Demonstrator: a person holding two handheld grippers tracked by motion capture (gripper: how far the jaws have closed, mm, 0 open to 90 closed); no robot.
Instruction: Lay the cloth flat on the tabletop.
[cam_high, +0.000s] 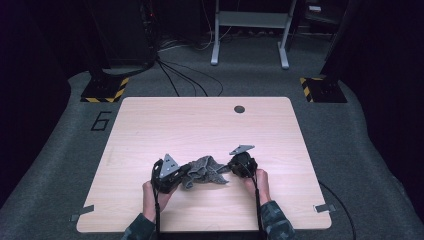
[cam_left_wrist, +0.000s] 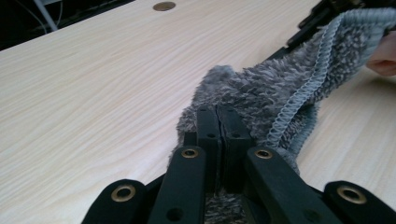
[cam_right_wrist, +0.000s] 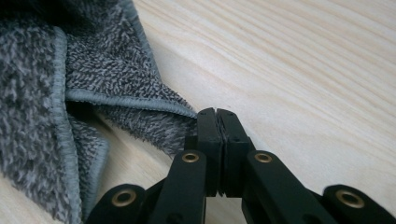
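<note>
Both claws are sitting low on the table (cam_high: 210, 125) in the high view, and we are looking down on them. Our left claw (cam_high: 184, 176) is pinching one end of the grey cloth (cam_high: 206, 171), and our right claw (cam_high: 231, 167) is at the other end. Our cloth is lying crumpled between them, near our edge of the table.

Now we are looking along the left claw (cam_left_wrist: 218, 122). Its jaws are pressed together, and the fluffy cloth (cam_left_wrist: 261, 91) is caught between them. From there our cloth is stretching up toward the other hand (cam_left_wrist: 384, 58), and its stitched edge is running along it.

Next we are looking along the right claw (cam_right_wrist: 217, 122). Its jaws are shut tight too. Our cloth's corner (cam_right_wrist: 189, 112) is reaching right up to the tips, but we cannot tell if it is caught.
</note>
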